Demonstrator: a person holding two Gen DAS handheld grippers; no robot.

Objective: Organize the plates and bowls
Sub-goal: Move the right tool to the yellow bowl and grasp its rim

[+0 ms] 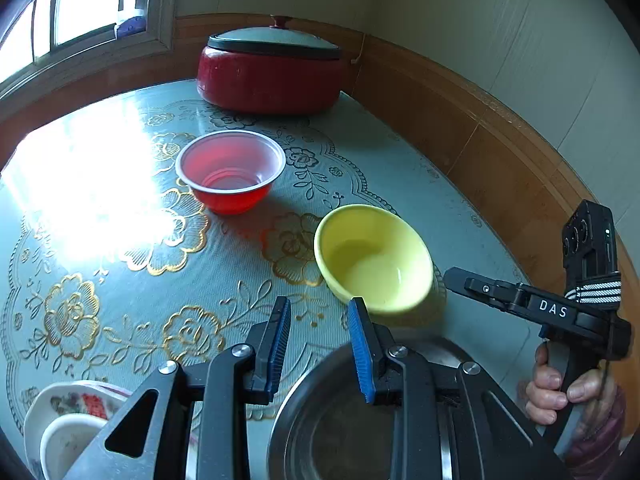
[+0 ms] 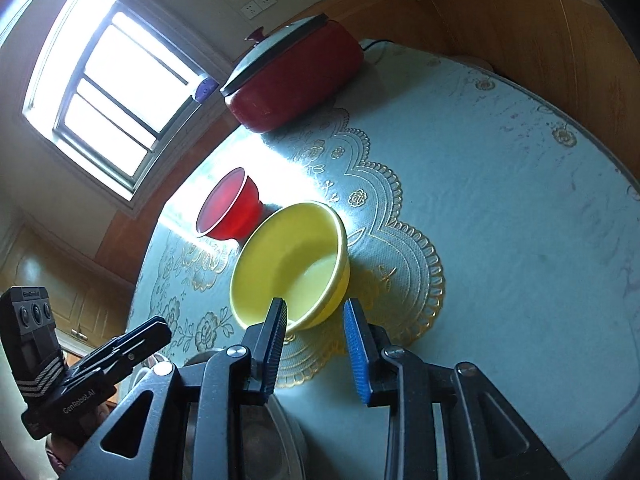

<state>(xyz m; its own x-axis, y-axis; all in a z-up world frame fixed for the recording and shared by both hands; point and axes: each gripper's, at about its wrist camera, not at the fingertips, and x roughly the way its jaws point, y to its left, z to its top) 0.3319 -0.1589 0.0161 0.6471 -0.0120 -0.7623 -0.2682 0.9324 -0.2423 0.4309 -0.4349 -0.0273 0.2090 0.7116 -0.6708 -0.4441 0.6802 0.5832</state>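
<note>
A patterned table carries a lidded red pot at the far edge. Nearer sit a metal plate, a yellow bowl and, left of it, a red bowl. Left claw and right claw are spread, pinching nothing.

1. On the worktop, a lidded pot sits at 12 o'clock, against the wall.
2. A plastic bowl lies near centre.
3. A second bowl sits at its 4 o'clock, apart.
4. A metal pan lies at 6 o'clock.
5. Stacked dishes lie at 8 o'clock.
</note>
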